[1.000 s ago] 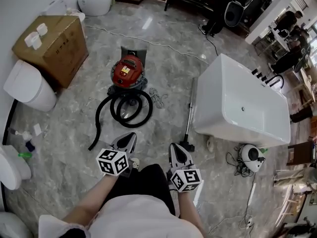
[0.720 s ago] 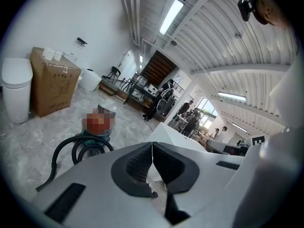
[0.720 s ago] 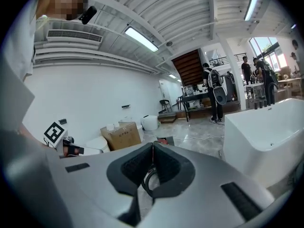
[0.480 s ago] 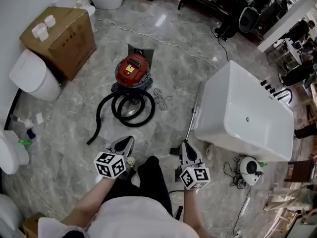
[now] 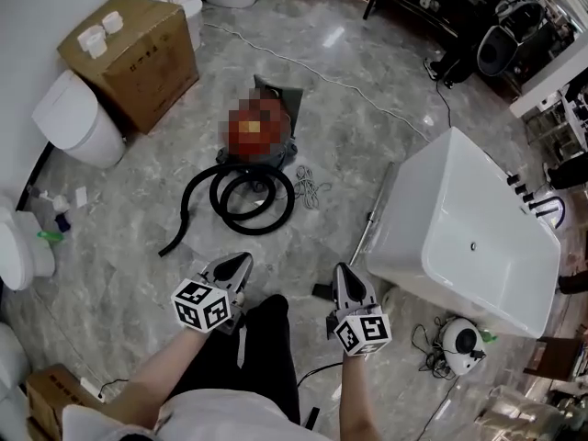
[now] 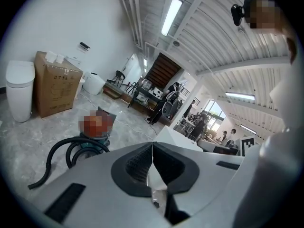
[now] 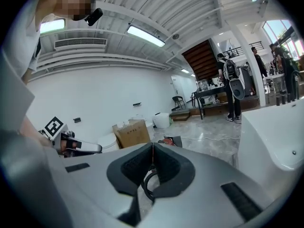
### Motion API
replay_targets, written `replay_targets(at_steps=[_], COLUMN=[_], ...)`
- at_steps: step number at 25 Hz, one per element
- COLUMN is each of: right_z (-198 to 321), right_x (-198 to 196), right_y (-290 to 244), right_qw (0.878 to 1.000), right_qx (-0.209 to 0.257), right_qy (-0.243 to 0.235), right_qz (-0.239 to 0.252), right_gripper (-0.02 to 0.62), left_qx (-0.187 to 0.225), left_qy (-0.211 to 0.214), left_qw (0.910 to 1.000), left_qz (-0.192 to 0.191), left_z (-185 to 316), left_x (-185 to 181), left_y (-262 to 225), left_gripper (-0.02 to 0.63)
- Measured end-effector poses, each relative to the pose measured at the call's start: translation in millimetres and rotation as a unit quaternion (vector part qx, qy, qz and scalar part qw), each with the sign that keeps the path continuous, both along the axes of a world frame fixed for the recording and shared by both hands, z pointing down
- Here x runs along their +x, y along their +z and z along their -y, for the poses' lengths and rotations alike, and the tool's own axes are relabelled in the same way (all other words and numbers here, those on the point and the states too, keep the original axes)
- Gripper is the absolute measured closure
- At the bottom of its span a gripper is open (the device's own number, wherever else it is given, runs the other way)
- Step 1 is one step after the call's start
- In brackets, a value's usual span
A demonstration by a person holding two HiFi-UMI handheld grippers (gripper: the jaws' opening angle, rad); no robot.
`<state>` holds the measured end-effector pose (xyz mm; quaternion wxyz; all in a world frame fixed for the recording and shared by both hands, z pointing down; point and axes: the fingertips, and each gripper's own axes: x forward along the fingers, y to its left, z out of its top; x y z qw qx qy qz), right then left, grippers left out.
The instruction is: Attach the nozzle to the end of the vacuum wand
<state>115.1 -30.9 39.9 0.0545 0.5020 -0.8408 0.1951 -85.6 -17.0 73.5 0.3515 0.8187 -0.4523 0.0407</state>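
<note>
Head view, looking steeply down at a grey marble floor. Left gripper [image 5: 239, 263] at seven o'clock of the frame and right gripper [image 5: 342, 274] at five o'clock, both pointing toward twelve. Well apart from each other, dark trouser legs between them.

Left gripper view: jaws clenched tight along one thin seam, nothing pinched between the pads [image 6: 137, 163]. Right gripper view: same story, jaws pressed together and empty, only a black loop of hose glimpsed on the floor beyond them.

Vacuum wand [image 5: 375, 211] flat on the floor, running from one o'clock down toward the right gripper, close along the wall of the white bathtub [image 5: 459, 246] at three o'clock. Black nozzle [image 5: 322, 291] on the floor just beside the right gripper, at its nine o'clock. Joined to the wand or not: cannot tell, with the gripper covering the wand's near end.

Vacuum canister [image 5: 276, 150] at twelve o'clock of the left gripper, black hose [image 5: 241, 196] coiled in front of it. Cardboard box [image 5: 138, 53] and toilet [image 5: 78, 118] at ten o'clock.
</note>
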Motion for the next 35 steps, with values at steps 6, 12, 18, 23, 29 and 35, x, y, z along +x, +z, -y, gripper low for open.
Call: replay_targets(at_steps=[6,12,18,23,29,35], right_z=[22.1,49.6,82.8,105.5,120.7,142.6], right_x=[18.6,33.8,25.3,10.4,-18.3,-35.1], right_y=[43.9,86.3,149.5,216.6,308.4,395.3], right_qw=[1.0,0.999,0.999,0.999,0.999,1.0], right_qx=[-0.015,-0.02,-0.018,-0.01,-0.008,0.014], right_qy=[-0.002,0.029,0.041,0.047,0.031,0.007], right_qz=[-0.008,-0.021,-0.027,-0.003,0.0,-0.001], right_gripper=[0.58,0.58,0.58,0.58,0.58,0.58], left_qx=[-0.018,-0.023,-0.015,-0.016,-0.015,0.014], left_qy=[-0.009,-0.002,0.0,-0.01,-0.043,-0.079], left_qw=[0.9998,0.9996,0.9998,0.9997,0.9986,0.9967], left_qz=[-0.008,-0.018,-0.015,-0.018,-0.026,-0.014], left_z=[19.1,44.7,73.6,92.2,108.8,125.2], left_x=[14.3,19.5,6.6,-6.8,-44.1,-80.6], left_y=[33.5,65.7,132.1,211.0,303.9,395.4], left_gripper=[0.595,0.595,0.595,0.595,0.595,0.595])
